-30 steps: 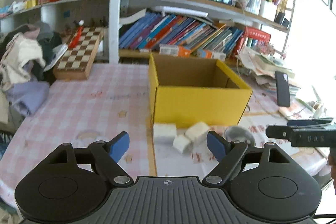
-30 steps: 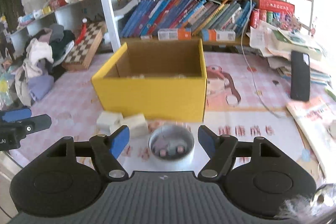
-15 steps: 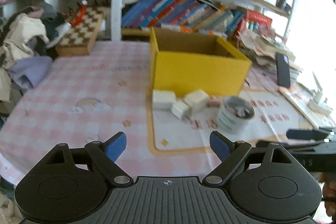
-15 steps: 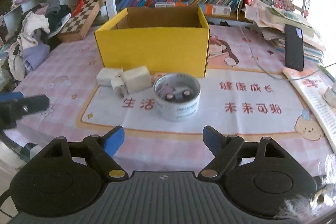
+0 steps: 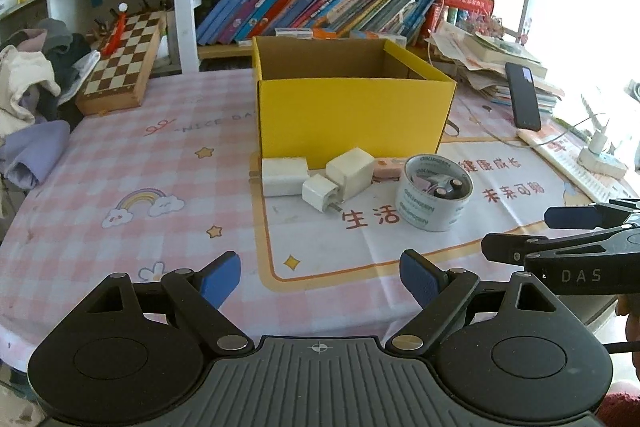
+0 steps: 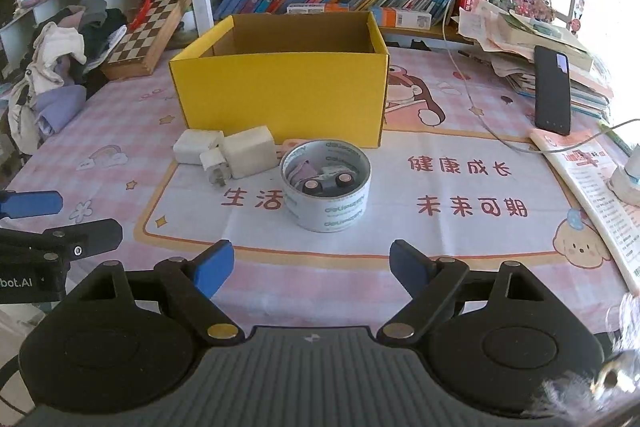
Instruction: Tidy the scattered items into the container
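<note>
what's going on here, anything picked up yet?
Not yet. A person holds a two-finger tool in each hand, both open and empty: the left tool and right tool hover at the near table edge. The open yellow cardboard box sits mid-table. In front of it lie three white charger blocks, a pink eraser-like bar, and a roll of clear tape with small items inside its core.

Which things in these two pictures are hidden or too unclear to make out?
- Floor of the yellow box: both views, hidden by its front wall, so its contents cannot be told.
- Small items inside the tape roll: both views, too small to identify.
- Pink item behind the roll: left view, mostly covered by the roll and the white adapters.
- Right gripper: left view, cut off by the right edge.
</note>
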